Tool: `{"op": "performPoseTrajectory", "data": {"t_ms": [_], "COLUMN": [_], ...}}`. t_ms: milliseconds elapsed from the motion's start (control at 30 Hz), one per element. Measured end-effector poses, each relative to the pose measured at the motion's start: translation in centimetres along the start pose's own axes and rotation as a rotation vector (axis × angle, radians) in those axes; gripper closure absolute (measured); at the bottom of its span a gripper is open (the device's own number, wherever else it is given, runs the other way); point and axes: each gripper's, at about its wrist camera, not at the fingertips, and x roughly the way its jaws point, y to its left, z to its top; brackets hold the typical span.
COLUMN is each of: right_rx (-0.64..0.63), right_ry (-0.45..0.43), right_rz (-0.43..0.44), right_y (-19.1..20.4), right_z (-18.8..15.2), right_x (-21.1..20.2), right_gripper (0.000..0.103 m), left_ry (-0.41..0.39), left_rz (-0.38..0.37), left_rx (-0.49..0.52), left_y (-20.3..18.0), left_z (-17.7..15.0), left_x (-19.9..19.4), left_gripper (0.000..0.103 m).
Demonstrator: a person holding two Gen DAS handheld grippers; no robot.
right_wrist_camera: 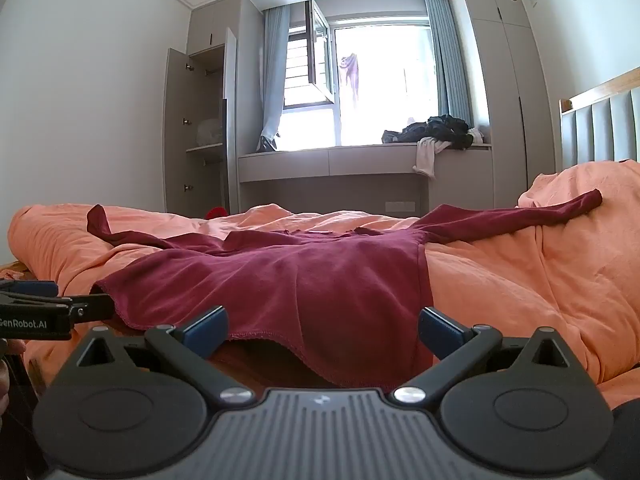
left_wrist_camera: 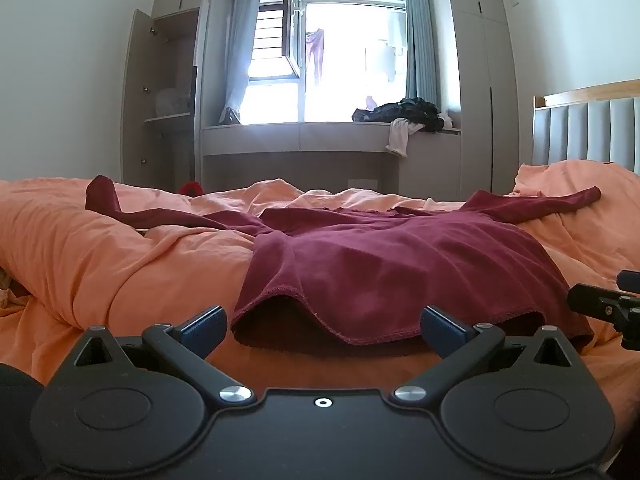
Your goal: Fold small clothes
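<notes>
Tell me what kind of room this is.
Most likely a home bedroom: a bed with an orange duvet and padded headboard, built-in wardrobes, one with its door open, and a window seat piled with clothes.

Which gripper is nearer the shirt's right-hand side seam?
Right. The right gripper faces the shirt hem near that seam; the left gripper sits toward the hem's other end.

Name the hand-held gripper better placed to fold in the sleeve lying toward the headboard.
Right hand-held gripper: likely better, since the dark red long-sleeved shirt's headboard-side sleeve stretches off to its side. Both are open at the hem.
</notes>
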Motion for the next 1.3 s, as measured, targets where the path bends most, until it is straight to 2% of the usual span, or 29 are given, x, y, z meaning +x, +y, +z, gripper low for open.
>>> {"op": "performPoseTrajectory", "data": {"t_ms": [1300], "right_rx": [-0.001], "right_ry": [0.002], "right_rz": [-0.001], "right_y": [0.57], "right_z": [0.06], "right_x": [0.09], "right_gripper": [0.0], "left_ry": [0.002], "left_rz": [0.003], "left_rx": [-0.002], "left_y": [-0.07], "left_z": [-0.09], "left_x": [-0.06], "left_gripper": [0.0]}}
